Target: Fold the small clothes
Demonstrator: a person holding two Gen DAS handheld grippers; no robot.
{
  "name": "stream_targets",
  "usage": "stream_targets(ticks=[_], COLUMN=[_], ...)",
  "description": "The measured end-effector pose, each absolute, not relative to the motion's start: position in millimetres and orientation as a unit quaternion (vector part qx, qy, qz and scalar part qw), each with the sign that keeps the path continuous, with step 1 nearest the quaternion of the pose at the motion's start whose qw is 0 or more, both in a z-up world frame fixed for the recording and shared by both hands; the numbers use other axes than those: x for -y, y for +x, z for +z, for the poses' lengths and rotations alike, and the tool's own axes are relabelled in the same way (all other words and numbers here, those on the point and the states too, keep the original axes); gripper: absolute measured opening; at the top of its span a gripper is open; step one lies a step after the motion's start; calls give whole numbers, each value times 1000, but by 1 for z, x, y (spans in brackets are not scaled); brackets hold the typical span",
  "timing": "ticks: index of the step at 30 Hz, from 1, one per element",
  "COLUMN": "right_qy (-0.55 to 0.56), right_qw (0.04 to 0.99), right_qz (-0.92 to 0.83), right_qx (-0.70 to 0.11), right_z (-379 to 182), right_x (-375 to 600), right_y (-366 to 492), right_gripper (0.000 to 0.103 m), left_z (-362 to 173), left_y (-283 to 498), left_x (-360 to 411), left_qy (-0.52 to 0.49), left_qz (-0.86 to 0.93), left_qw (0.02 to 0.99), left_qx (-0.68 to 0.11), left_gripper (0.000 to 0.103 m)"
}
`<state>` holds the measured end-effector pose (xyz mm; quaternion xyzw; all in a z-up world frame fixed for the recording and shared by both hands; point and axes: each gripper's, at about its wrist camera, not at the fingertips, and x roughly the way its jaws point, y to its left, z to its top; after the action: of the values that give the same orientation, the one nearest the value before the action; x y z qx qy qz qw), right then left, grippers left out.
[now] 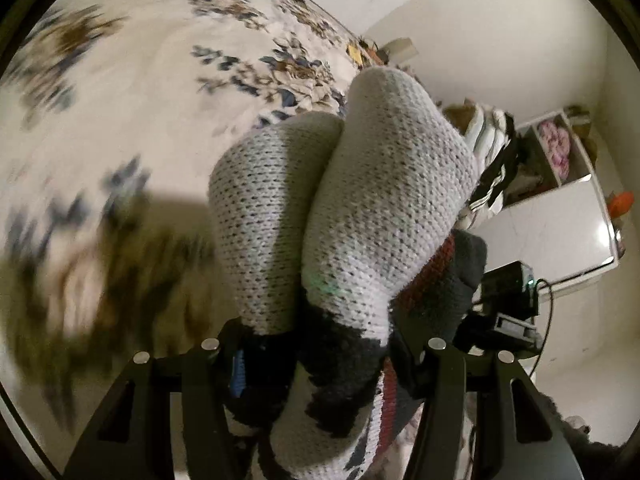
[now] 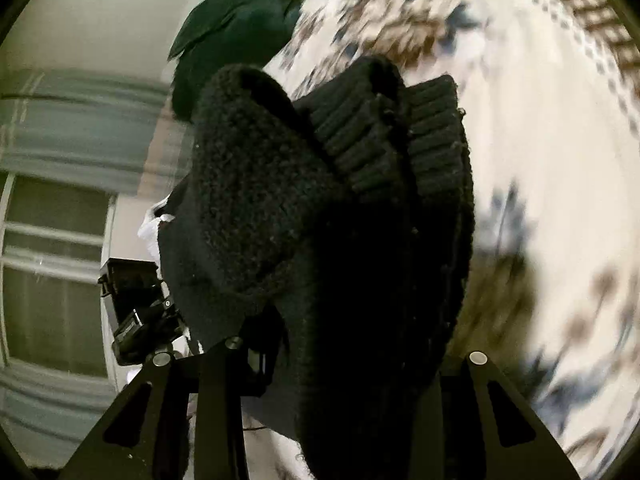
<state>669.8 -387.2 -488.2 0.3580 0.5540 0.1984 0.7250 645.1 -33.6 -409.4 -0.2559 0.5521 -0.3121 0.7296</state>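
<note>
Knit in our left gripper (image 1: 320, 360): jaws pinch the white-and-black knitted garment with a red stripe (image 1: 360, 200), bunched, lifted above the bed.
Black ribbed cuff in our right gripper (image 2: 340, 360): jaws clamp the same garment's dark fuzzy end (image 2: 320, 200).
Bed: cream floral bedsheet (image 1: 140, 92) lies below.
Far: a dark green cloth (image 2: 240, 28) rests there.
Progress: we judge folding barely begun; laying flat and creasing remain.

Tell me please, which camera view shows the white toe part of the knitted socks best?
The left wrist view. There the white toe part of the knitted socks fills the middle, lit and sharp, above the left gripper. The right wrist view shows mainly their black cuffs in the right gripper, with only a small white patch at the left.
</note>
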Motion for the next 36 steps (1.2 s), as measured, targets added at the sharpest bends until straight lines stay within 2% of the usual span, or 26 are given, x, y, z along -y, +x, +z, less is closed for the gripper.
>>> stream_targets(ticks=[4,8,11,13,15,17,18,19,20,21,22,29,36], right_qy=[356,341,317,272,206,165,146,137,129,120,109,33,26], right_qw=[729,711,712,732,760,782,789,794,799,806,811,843,865], right_qz=[159,120,91,62,16,-19,-38,-50,-62,-77,-88,-120,-118], right_qx=[-562,-603,-620,-622,-616,-600,-595,-591,-584,-575,-569,-523,-487], right_z=[-511,-546,-550,-541,-526,-504,-495,-486,-477,-467,-459,-384,-297], right_x=[408,413,405,402,400,395,392,387,384,380,381,363,344], right_y=[733,772,782,775,763,750,740,733,725,716,703,619,541], right_gripper=[38,40,53,71,84,89,99,103,103,103,103,103,103], left_z=[-443,-474,-464,-445,-425,-407,-404,-399,-393,-385,-377,-322,-244], left_y=[704,718,706,690,672,653,649,642,635,626,616,561,496], left_x=[63,69,64,69,76,81,79,78,79,81,83,103,119], left_qy=[-213,-202,-185,-132,-70,-42,-38,-34,-28,-18,-9,8,22], left_qz=[-291,-254,-221,-188,-145,-128,-125,-120,-113,-105,-95,-69,-58], left_qw=[721,707,737,771,806,828,834,838,842,845,849,861,880], left_qx=[-592,-629,-611,-594,-569,-545,-536,-531,-527,-524,-519,-503,-470], left_gripper=[54,54,58,62,63,63,63,69,74,85,89,93,93])
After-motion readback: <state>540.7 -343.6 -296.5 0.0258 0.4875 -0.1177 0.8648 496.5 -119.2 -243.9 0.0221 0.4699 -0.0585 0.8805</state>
